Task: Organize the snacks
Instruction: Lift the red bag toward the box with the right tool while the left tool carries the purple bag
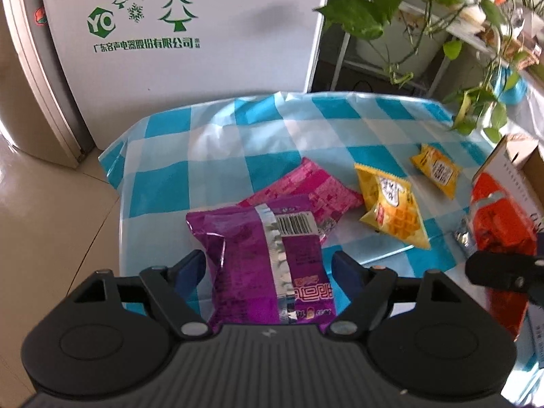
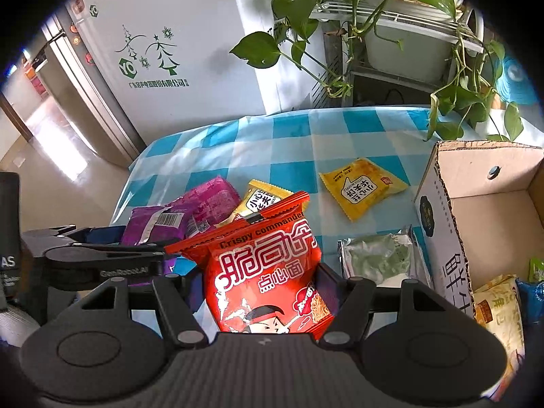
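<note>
A purple snack packet [image 1: 268,255] lies between the fingers of my left gripper [image 1: 268,268]. The pads stand a little off its sides, so the gripper is open. The packet's far end overlaps a pink packet [image 1: 306,190]. My right gripper [image 2: 260,289] is shut on a red noodle-snack packet [image 2: 265,272], held upright just left of a cardboard box [image 2: 442,204]. The red packet [image 1: 499,214] also shows at the right of the left wrist view. Two yellow packets [image 1: 391,204] [image 1: 437,170] and a silver-green packet [image 2: 380,255] lie on the checked cloth.
The blue-and-white cloth [image 1: 238,136] covers a small table whose left edge drops to a tiled floor [image 1: 51,221]. The box holds several packets [image 2: 496,306]. A white printed panel [image 1: 187,51] and trailing plants [image 1: 374,10] stand behind the table.
</note>
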Tool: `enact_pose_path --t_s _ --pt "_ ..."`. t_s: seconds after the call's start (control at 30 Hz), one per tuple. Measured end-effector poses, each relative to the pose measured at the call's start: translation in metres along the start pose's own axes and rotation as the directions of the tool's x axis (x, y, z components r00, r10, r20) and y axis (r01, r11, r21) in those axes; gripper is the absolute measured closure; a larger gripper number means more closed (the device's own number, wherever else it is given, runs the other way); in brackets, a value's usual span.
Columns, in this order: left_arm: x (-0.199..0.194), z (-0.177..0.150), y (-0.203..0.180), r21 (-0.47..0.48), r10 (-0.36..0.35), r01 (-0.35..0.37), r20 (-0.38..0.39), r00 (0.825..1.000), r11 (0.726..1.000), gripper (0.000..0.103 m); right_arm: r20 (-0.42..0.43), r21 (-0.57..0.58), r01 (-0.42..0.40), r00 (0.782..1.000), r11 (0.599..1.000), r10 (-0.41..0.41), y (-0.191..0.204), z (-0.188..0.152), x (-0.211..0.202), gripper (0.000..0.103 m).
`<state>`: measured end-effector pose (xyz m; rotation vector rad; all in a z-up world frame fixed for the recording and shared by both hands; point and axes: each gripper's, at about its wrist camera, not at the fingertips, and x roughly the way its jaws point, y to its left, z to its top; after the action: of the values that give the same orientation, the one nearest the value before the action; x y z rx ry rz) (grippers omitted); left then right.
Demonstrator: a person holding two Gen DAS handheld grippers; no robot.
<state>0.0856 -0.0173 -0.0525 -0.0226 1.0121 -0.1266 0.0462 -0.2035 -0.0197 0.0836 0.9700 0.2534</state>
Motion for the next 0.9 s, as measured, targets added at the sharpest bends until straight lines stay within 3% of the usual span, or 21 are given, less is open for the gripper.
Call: enact_pose_path --t_s 0.17,0.3,0.57,0.9 --pt "0.005 -0.005 -0.002 0.011 0.02 -0.02 0.002 1.0 1.0 0.033 -0.002 0.004 -0.002 1.0 1.0 0.002 -0.001 0.001 0.001 0.032" --pt "-0.001 -0.005 0.0 -0.006 -0.003 0.004 0.012 1.0 1.0 0.038 -0.004 0.004 -0.014 1.0 1.0 0.014 -0.001 0.001 0.001 0.032" --pt "-0.021 -0.017 -0.008 -0.008 -0.028 0.028 0.051 0.998 1.0 0.038 0.01 0.015 -0.018 1.0 1.0 0.017 0.0 0.002 -0.002 0.032" --pt "-0.057 -0.032 -0.026 0.011 -0.047 0.046 0.166 0.985 0.999 0.038 0.094 0.053 -0.02 0.995 0.998 0.015 -0.001 -0.005 -0.035 0.032"
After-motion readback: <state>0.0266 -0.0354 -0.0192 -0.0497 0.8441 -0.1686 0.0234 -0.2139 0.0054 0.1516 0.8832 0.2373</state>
